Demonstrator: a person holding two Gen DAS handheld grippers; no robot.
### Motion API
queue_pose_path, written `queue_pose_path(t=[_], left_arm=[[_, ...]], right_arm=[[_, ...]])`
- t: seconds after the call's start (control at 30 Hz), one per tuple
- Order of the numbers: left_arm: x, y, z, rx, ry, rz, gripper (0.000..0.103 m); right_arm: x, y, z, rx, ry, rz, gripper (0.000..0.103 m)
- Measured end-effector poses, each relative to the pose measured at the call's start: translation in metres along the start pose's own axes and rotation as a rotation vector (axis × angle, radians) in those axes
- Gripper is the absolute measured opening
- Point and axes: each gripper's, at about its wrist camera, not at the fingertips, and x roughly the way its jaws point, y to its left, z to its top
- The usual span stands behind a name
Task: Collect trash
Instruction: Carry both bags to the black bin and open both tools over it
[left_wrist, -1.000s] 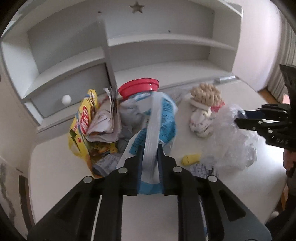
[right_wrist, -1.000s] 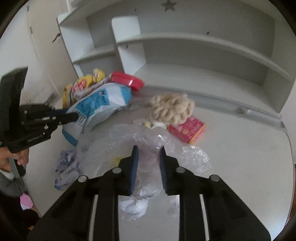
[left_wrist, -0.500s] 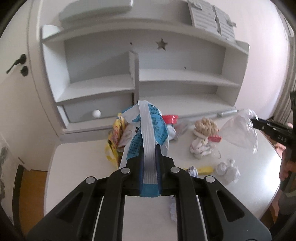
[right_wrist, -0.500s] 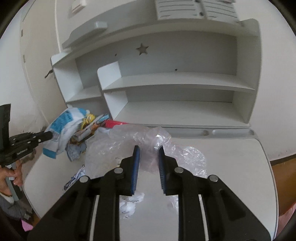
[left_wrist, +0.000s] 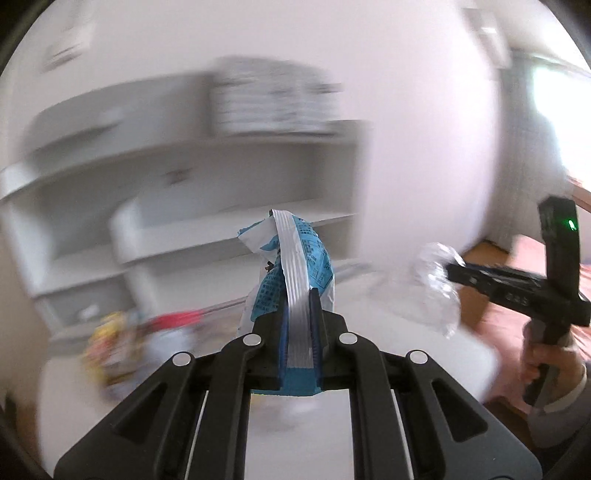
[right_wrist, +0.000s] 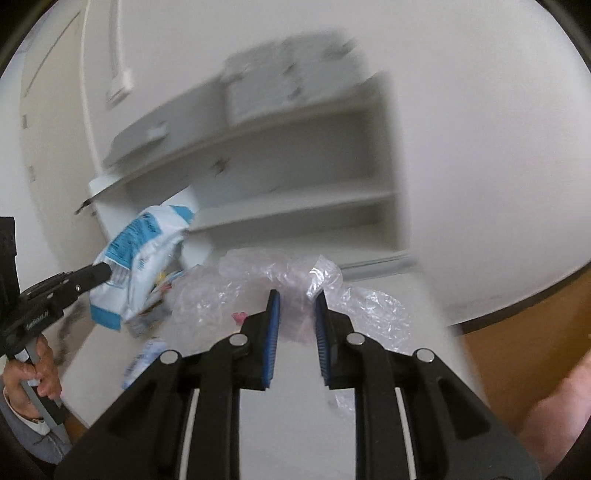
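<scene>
My left gripper (left_wrist: 298, 295) is shut on a blue and white snack bag (left_wrist: 295, 266) and holds it up in the air above the table. The bag also shows in the right wrist view (right_wrist: 136, 266), hanging from the left gripper (right_wrist: 103, 273). My right gripper (right_wrist: 295, 299) is shut on a crumpled clear plastic bag (right_wrist: 236, 291), with the film bunched between its pads. In the left wrist view the right gripper (left_wrist: 452, 271) holds that clear plastic (left_wrist: 436, 284) aloft at the right.
Blurred trash lies on the white table (left_wrist: 369, 413): a yellow wrapper (left_wrist: 107, 343) and a red lid (left_wrist: 177, 317). White shelves (right_wrist: 288, 206) stand behind the table. Wooden floor (right_wrist: 532, 339) shows at the right.
Both grippers have lifted and swung right with their loads. The views are now motion-blurred and look higher, toward the shelves and wall. The table trash has dropped low in view.
</scene>
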Motion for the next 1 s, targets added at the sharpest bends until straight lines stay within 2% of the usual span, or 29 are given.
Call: queue_pose_path(t=[0.1,0.17,0.23,0.3,0.37,0.4,0.47,0.57,0.67,0.73,0.8,0.87,0.97,1.0], left_arm=[[0.016,-0.074,0.003,0.080,0.006,-0.172,0.009],[0.029,-0.131,0.000,0.134,0.037,-0.312,0.009],[0.040,-0.175,-0.008,0.177,0.075,-0.409,0.009],[0.051,-0.222,-0.024,0.230,0.127,-0.494,0.009],[0.066,-0.261,-0.047,0.270,0.204,-0.560,0.009],[0.081,-0.286,-0.068,0.289,0.283,-0.601,0.009],[0.104,-0.311,-0.099,0.292,0.395,-0.642,0.009],[0.153,-0.340,-0.154,0.261,0.589,-0.653,0.009],[0.208,-0.354,-0.209,0.235,0.745,-0.600,0.009],[0.241,-0.358,-0.242,0.198,0.830,-0.570,0.009],[0.259,-0.359,-0.263,0.160,0.883,-0.569,0.009],[0.263,-0.368,-0.282,0.146,0.924,-0.566,0.009],[0.284,-0.368,-0.299,0.186,0.937,-0.537,0.009],[0.288,-0.366,-0.303,0.195,0.938,-0.520,0.009]], right_arm=[[-0.061,-0.055,-0.003,0.026,-0.017,-0.137,0.019],[-0.102,-0.101,-0.016,0.081,0.006,-0.220,0.019],[-0.133,-0.140,-0.037,0.146,0.040,-0.284,0.019],[-0.153,-0.179,-0.064,0.234,0.081,-0.312,0.019],[-0.164,-0.231,-0.107,0.393,0.142,-0.308,0.019],[-0.164,-0.251,-0.126,0.461,0.168,-0.299,0.019],[-0.152,-0.295,-0.181,0.617,0.245,-0.280,0.019],[-0.121,-0.339,-0.258,0.784,0.376,-0.247,0.019],[-0.084,-0.371,-0.326,0.939,0.494,-0.216,0.018],[-0.067,-0.382,-0.355,1.010,0.541,-0.203,0.018],[-0.052,-0.388,-0.385,1.084,0.571,-0.166,0.018],[-0.034,-0.391,-0.397,1.114,0.595,-0.150,0.018],[-0.012,-0.391,-0.412,1.148,0.628,-0.147,0.018],[-0.008,-0.396,-0.417,1.159,0.630,-0.149,0.021]])
